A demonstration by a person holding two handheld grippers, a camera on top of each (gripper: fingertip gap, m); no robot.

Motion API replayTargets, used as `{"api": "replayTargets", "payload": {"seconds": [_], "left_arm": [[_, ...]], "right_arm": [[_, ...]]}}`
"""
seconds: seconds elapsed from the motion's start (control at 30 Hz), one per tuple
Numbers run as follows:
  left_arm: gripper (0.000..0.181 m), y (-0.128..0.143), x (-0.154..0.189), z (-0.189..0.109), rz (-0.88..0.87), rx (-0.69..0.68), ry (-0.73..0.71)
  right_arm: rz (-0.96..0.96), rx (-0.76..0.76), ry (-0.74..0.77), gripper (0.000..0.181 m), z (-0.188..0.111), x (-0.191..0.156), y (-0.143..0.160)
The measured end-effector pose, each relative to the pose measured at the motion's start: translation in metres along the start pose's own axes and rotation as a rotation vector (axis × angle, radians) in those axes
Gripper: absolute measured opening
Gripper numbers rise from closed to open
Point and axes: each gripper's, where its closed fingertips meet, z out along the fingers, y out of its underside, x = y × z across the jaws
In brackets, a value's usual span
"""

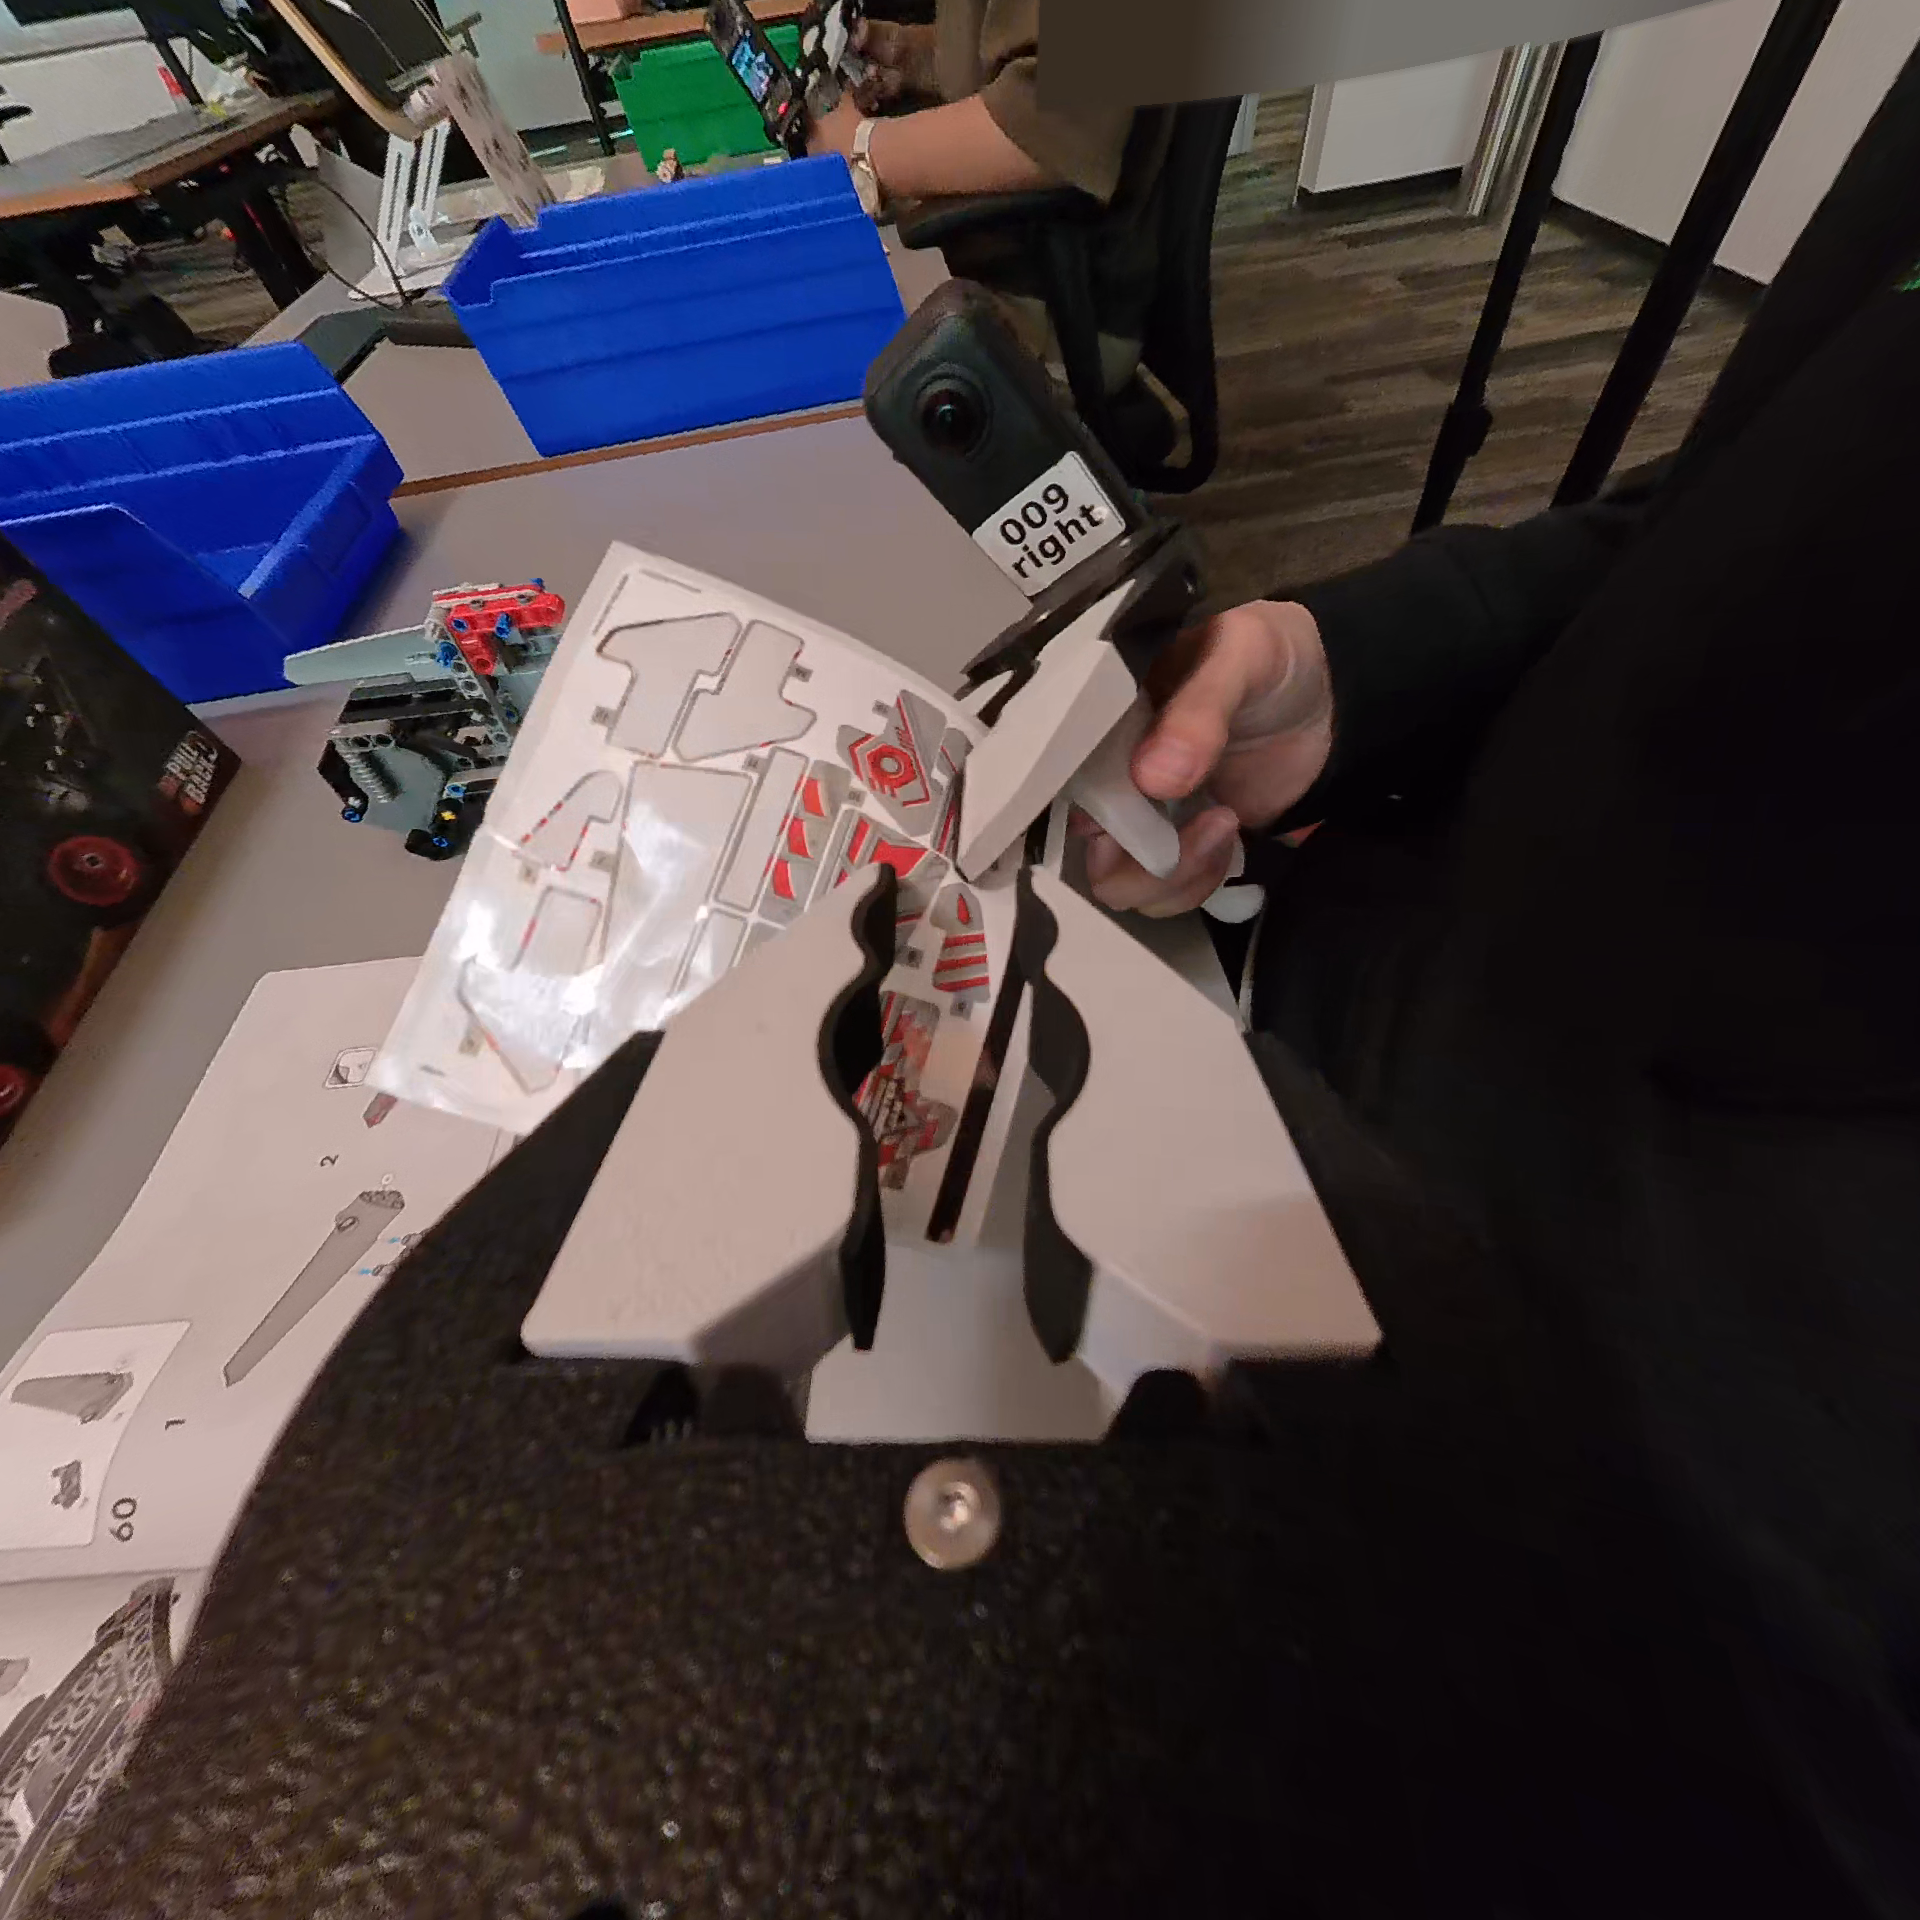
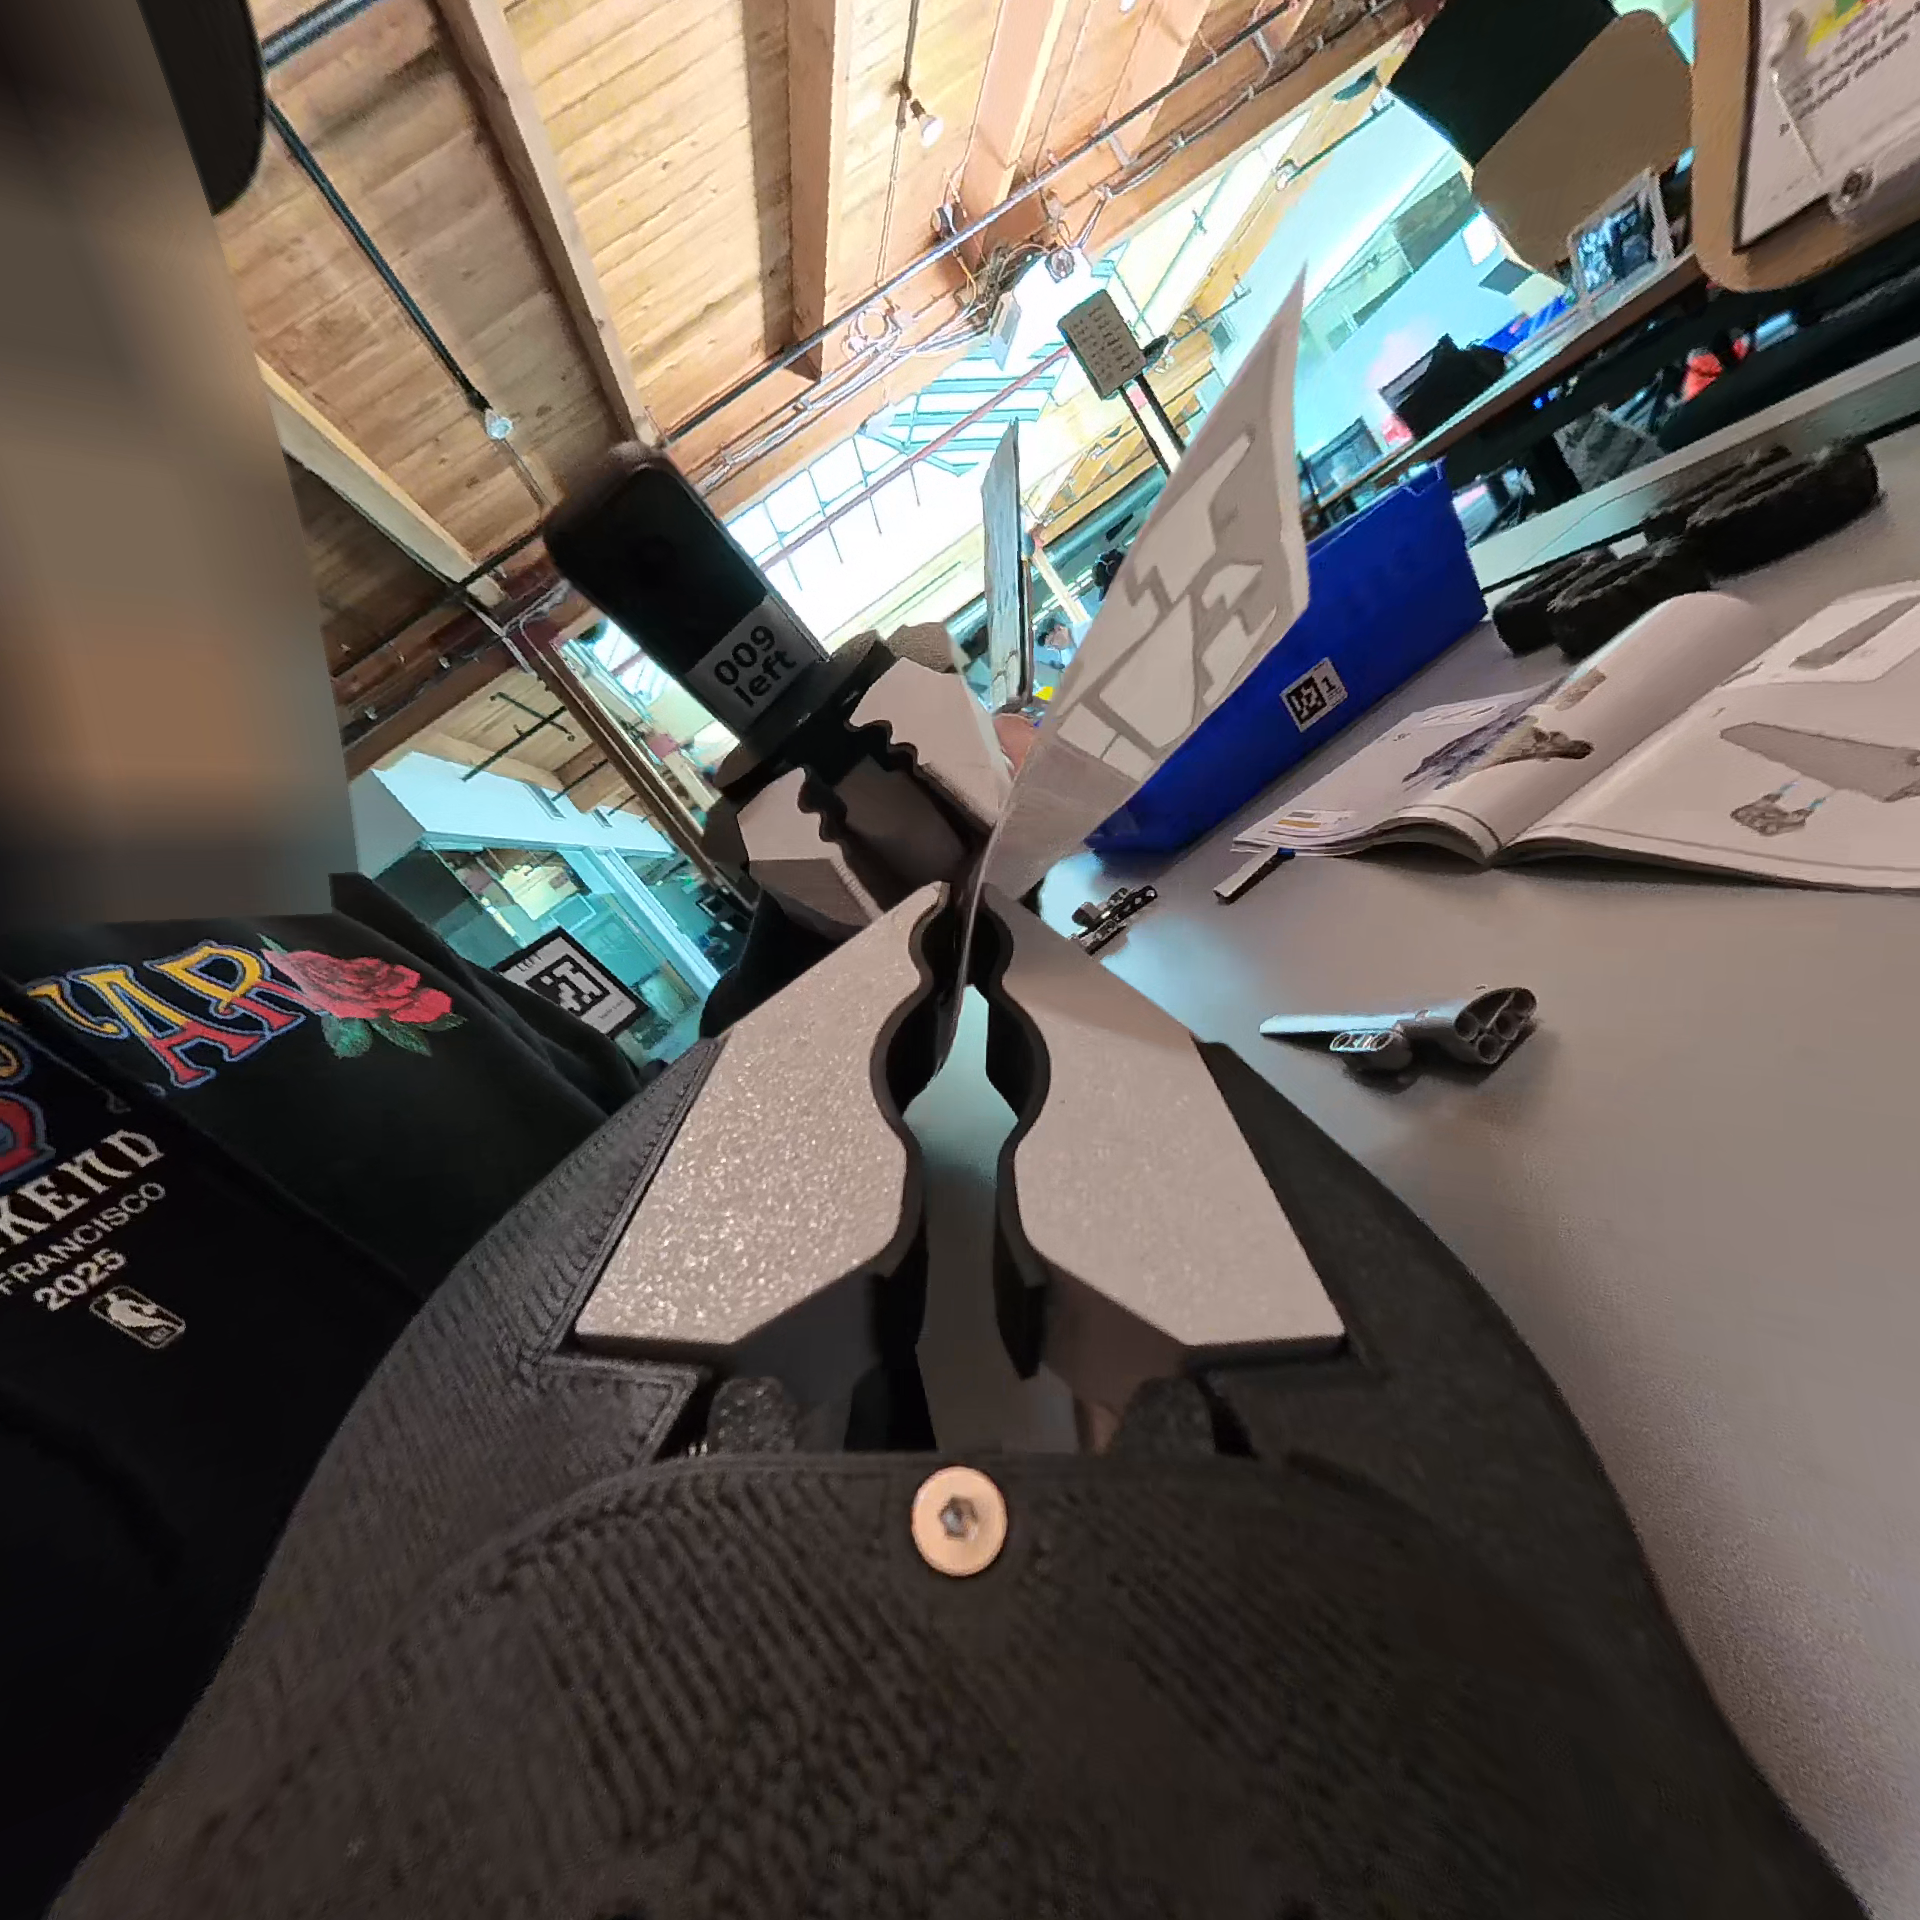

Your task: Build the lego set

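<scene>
Grey table [image 1: 727, 499], sticker sheet [image 1: 665, 831] edge hidden between right gripper [image 2: 971, 914] jaws.

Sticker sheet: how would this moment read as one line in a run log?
sticker sheet: held in the air | right gripper: shut on its edge | left gripper: open near it | Lego model: on grey table

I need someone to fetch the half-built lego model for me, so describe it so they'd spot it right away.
Start at the grey table and find the nearer blue bin on its left side. Just right of that bin sits the half-built model, a chunky grey and black block. Its red beams and blue pins mark it out from the flat sticker sheet alongside.
</scene>
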Motion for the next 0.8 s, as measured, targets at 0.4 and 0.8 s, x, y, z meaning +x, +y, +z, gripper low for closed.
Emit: {"api": "replayTargets", "payload": {"seconds": [0.4, 0.8], "left_arm": [[0.018, 0.003, 0.011, 0.000, -0.054, 0.017, 0.108], [0.015, 0.003, 0.017, 0.000, 0.097, -0.011, 0.090]], "right_arm": [[-0.152, -0.050, -0.048, 0.005, 0.002, -0.015, 0.008], [-0.401, -0.137, 0.028, 0.000, 0.001, -0.019, 0.013]]}}
